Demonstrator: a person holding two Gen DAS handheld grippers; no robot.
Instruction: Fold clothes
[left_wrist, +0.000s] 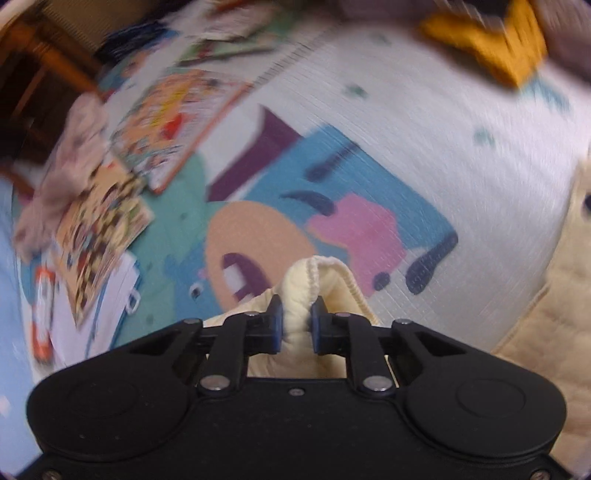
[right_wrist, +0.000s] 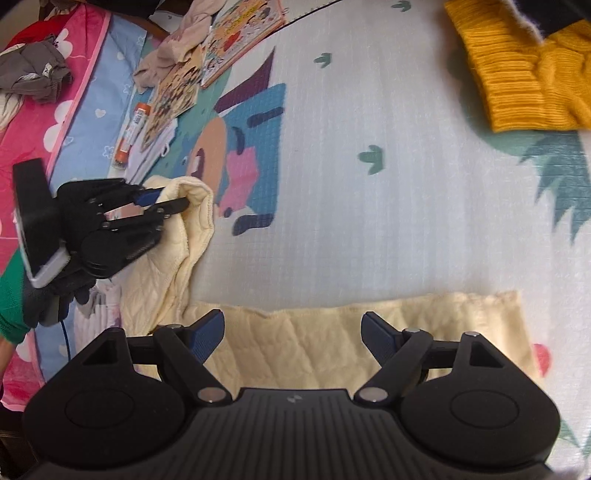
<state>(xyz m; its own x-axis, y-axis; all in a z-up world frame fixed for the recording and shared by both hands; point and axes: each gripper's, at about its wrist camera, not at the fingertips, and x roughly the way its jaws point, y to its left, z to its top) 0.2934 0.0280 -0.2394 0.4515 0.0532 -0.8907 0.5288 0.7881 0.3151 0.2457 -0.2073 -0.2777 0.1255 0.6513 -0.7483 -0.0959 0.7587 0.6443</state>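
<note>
Item: cream quilted garment (right_wrist: 314, 347), lying on the play mat (right_wrist: 369, 221), its long flat strip running left to right just ahead of my right hand-held gripper (right_wrist: 293, 338), whose jaws stand wide and empty above it. At the strip's left end the cloth climbs to a bunched hem clenched in my left hand-held gripper (left_wrist: 297, 325). I judge the coming fold carries that held end rightward along the strip; the yellow sweater (right_wrist: 517, 74) lies well apart.

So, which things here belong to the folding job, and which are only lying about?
For the job:
- cream garment
- left gripper, shut on its edge
- right gripper, open above it

Lying about:
- yellow knit
- picture books
- glue stick
- grey cloth
</note>
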